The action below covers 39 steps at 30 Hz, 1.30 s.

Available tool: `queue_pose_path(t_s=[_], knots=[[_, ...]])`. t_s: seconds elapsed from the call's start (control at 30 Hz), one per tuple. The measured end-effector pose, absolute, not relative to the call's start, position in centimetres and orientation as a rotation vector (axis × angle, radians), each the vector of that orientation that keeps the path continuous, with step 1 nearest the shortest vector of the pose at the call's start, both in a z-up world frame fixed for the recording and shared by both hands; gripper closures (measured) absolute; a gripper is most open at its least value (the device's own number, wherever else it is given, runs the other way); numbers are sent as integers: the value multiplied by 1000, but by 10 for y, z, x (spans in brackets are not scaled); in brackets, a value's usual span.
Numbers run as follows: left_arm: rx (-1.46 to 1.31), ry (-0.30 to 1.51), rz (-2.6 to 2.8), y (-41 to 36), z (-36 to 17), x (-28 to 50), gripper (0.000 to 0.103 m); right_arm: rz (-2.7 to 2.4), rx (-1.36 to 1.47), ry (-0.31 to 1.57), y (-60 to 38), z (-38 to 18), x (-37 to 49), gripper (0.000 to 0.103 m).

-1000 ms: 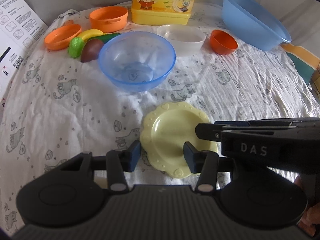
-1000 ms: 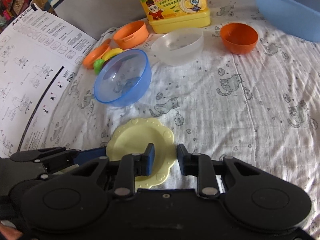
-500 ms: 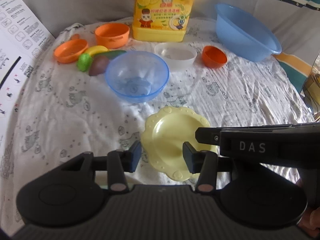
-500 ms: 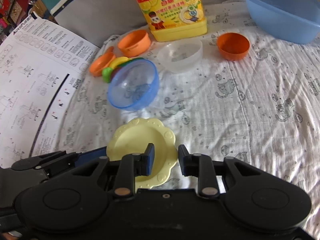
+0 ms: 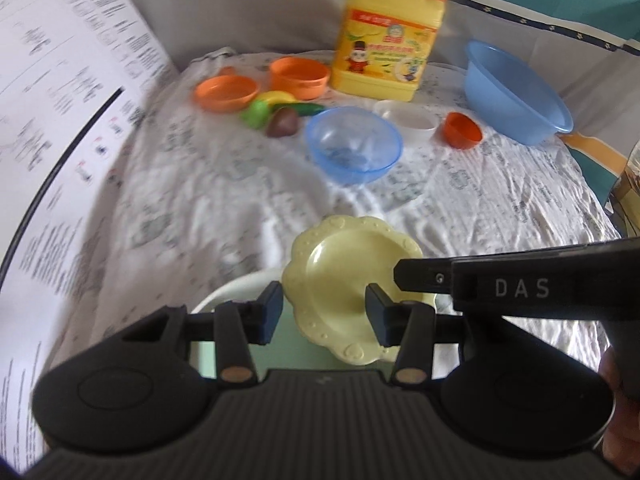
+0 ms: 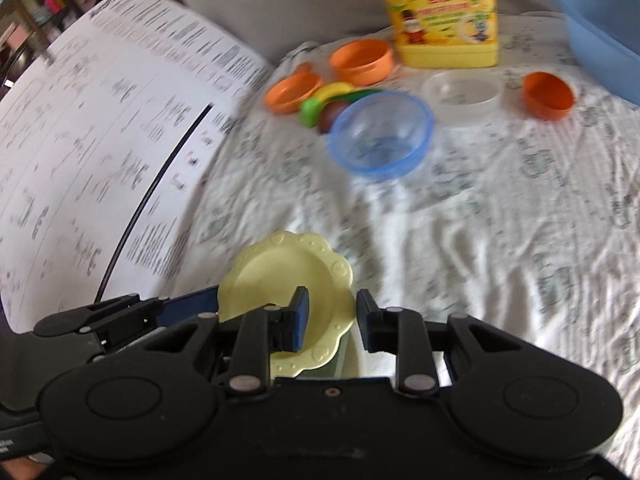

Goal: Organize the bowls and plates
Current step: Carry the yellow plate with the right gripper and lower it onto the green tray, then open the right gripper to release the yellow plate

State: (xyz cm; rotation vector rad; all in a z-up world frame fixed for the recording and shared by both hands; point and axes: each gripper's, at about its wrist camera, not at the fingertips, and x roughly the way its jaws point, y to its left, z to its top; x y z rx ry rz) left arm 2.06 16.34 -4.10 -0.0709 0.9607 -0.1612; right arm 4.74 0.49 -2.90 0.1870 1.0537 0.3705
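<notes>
A pale yellow scalloped plate [image 5: 352,280] is held in the air between both grippers, over a white-rimmed green dish [image 5: 280,344] near the front edge. My left gripper [image 5: 324,312] pinches the plate's left edge; the plate also shows in the right wrist view [image 6: 280,280]. My right gripper [image 6: 332,320] pinches its right edge. The right gripper's finger [image 5: 480,280] crosses the left wrist view. A clear blue bowl [image 5: 352,144], a clear white bowl [image 5: 408,120] and a small orange bowl [image 5: 462,130] stand further back.
An orange plate [image 5: 226,94], an orange pot [image 5: 298,78], toy fruit [image 5: 276,114], a yellow detergent jug [image 5: 384,40] and a big blue basin [image 5: 516,92] are at the back. A printed sheet [image 5: 60,120] lies at the left.
Both grippers have lifted the yellow plate off the cloth and carried it back and leftward. The green dish has come into view beneath it.
</notes>
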Motion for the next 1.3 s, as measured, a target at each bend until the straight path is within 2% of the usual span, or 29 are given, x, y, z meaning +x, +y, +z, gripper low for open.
queue_pose_path(t_s=[0.37, 1.0, 1.07, 1.1, 1.13, 1.17, 1.23, 1.27, 1.3], knots=[[-119, 1008, -134, 197, -63, -14, 58, 417, 114, 1134, 44, -47, 25, 77], [-114, 1056, -148, 199, -82, -9, 58, 411, 107, 1191, 49, -68, 27, 75], [-111, 1053, -149, 199, -81, -9, 53, 416, 108, 1192, 49, -68, 28, 75], [-114, 1048, -148, 200, -80, -9, 49, 418, 105, 1186, 49, -67, 28, 70], [-118, 1041, -142, 201, -78, -9, 36, 418, 101, 1176, 48, -65, 28, 61], [-112, 1028, -127, 202, -76, -10, 26, 414, 97, 1162, 48, -62, 27, 57], [-95, 996, -97, 203, -70, -12, 14, 404, 88, 1131, 45, -55, 26, 36], [-95, 980, -87, 205, -66, -13, 8, 396, 86, 1115, 43, -52, 26, 30], [-103, 971, -81, 207, -64, -13, 5, 385, 84, 1100, 40, -49, 25, 19]])
